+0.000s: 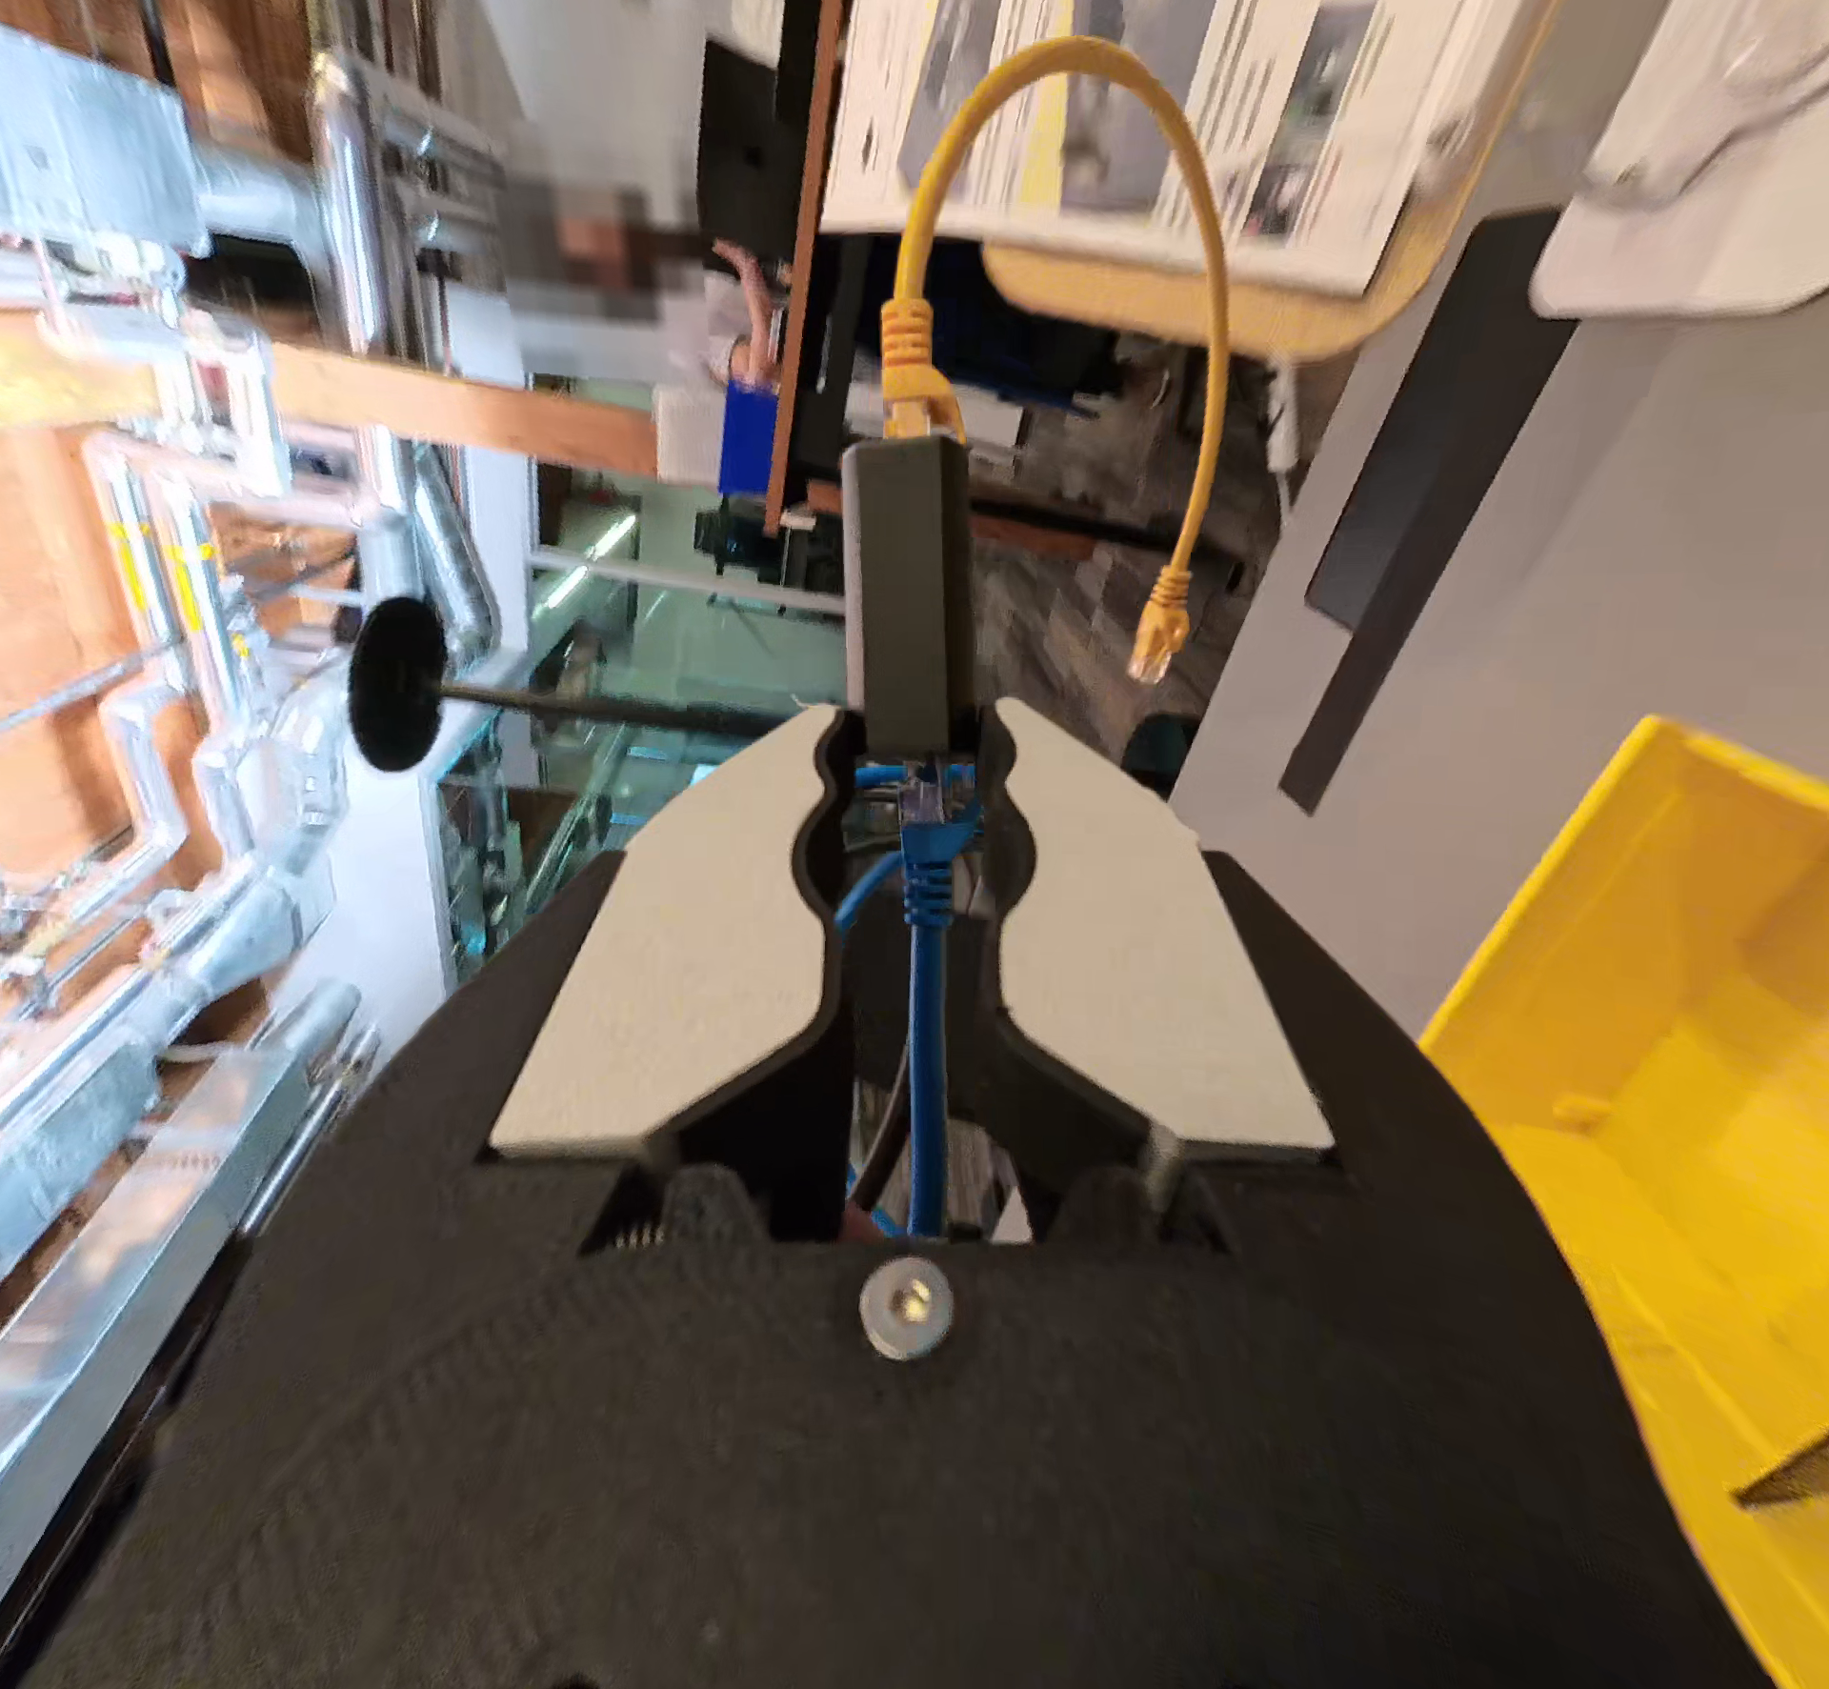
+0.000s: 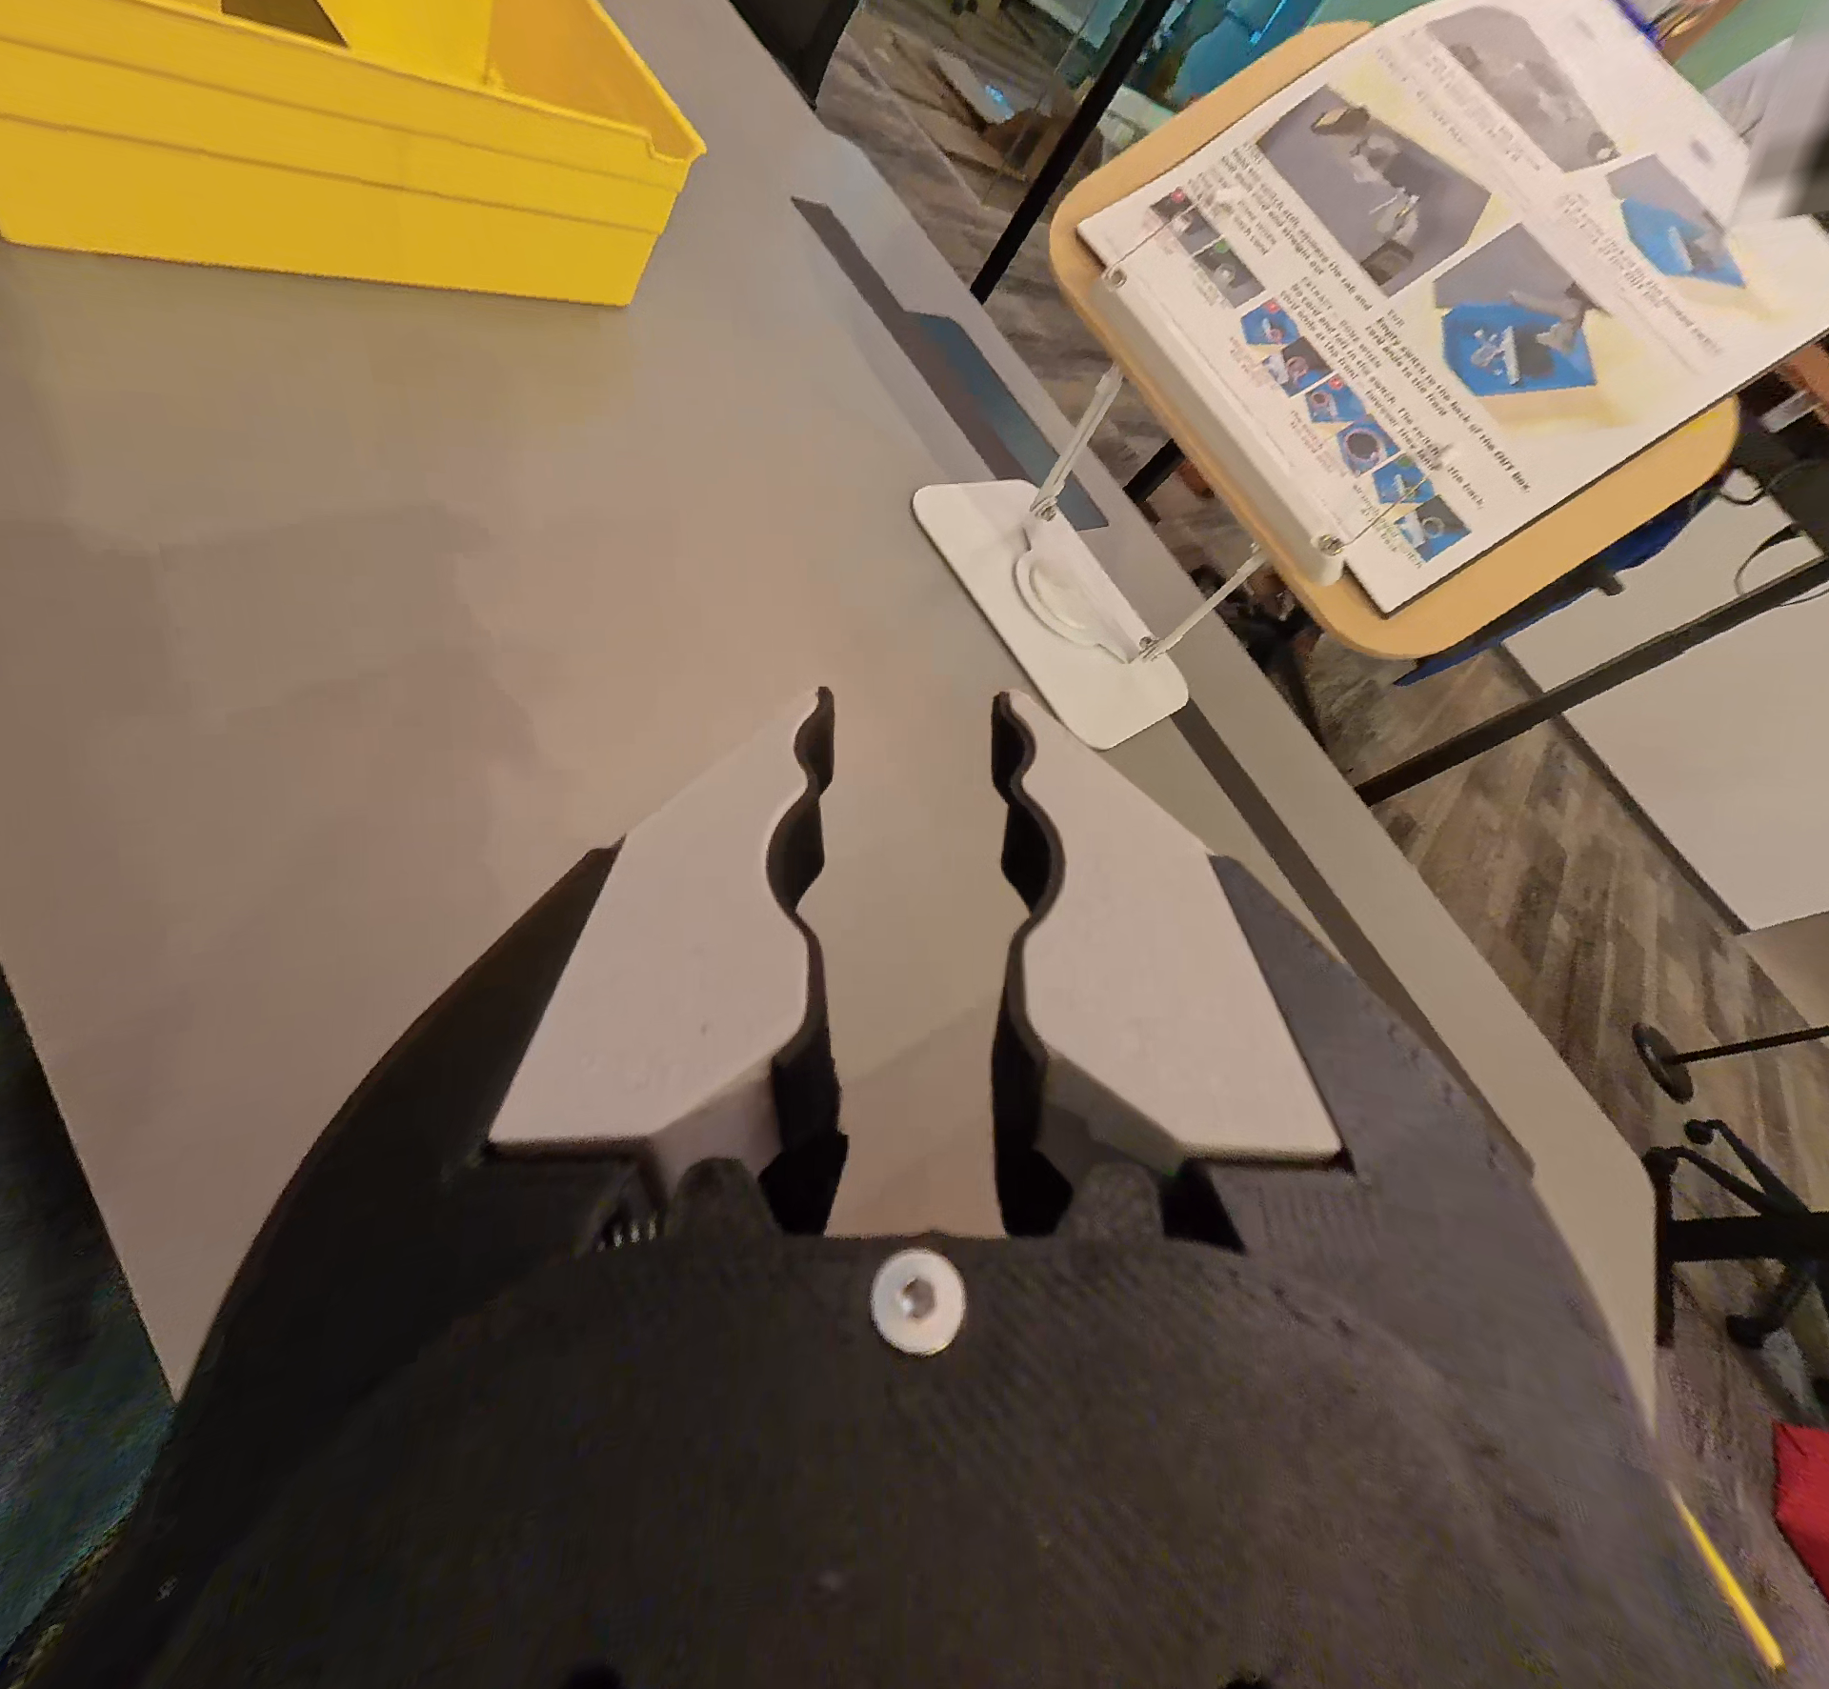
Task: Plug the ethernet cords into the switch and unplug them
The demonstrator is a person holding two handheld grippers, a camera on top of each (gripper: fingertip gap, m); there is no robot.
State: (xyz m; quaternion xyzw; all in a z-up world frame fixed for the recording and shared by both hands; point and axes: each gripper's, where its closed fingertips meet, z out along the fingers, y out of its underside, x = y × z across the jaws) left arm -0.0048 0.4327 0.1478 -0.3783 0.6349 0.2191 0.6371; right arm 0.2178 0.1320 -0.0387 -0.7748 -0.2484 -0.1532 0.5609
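Here the small black box-shaped switch is clamped aloft in the left gripper; its light, springy yellow ethernet cord is best gripped at the stiff dangling plug. The right gripper is held empty, parted, over the grey counter.

A flat gray table fills the middle of the frame, with a yellow bin sitting on it at the upper left and a white stand base near its right edge.
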